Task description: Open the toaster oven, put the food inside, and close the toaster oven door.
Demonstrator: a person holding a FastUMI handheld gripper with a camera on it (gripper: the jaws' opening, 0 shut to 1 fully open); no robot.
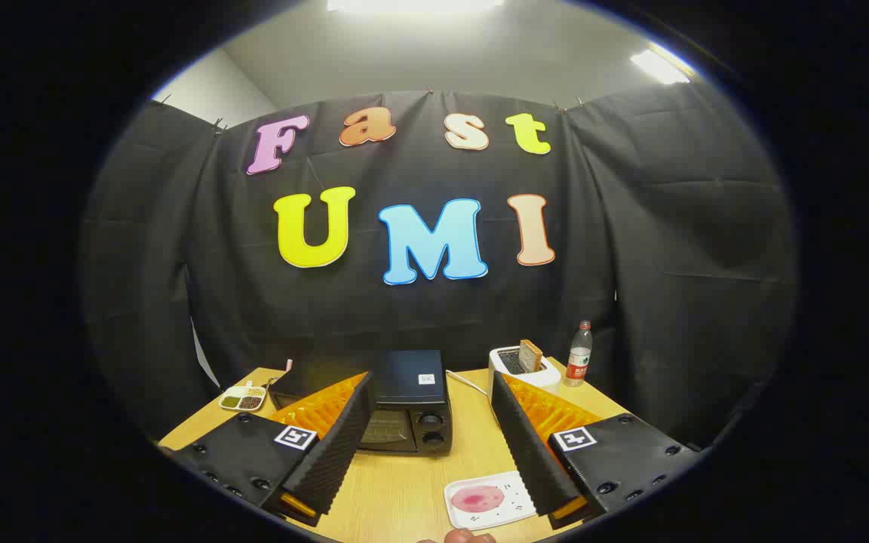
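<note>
Gripper (434,441) held above the table (412,483), fingers spread wide apart, clamped on nothing. Beyond the fingers, toaster oven (404,411) with door closed. Between the fingers, nearer, white tray (489,501) with a pink round slice of food. Further left, divided dish (242,398) of seasonings. Behind right, toaster (523,367) holding bread, beside a bottle (578,354).

Black toaster oven (404,411), white plate (489,501) w/ pink food (477,498), light wood table (404,483), white toaster (523,369)
</note>
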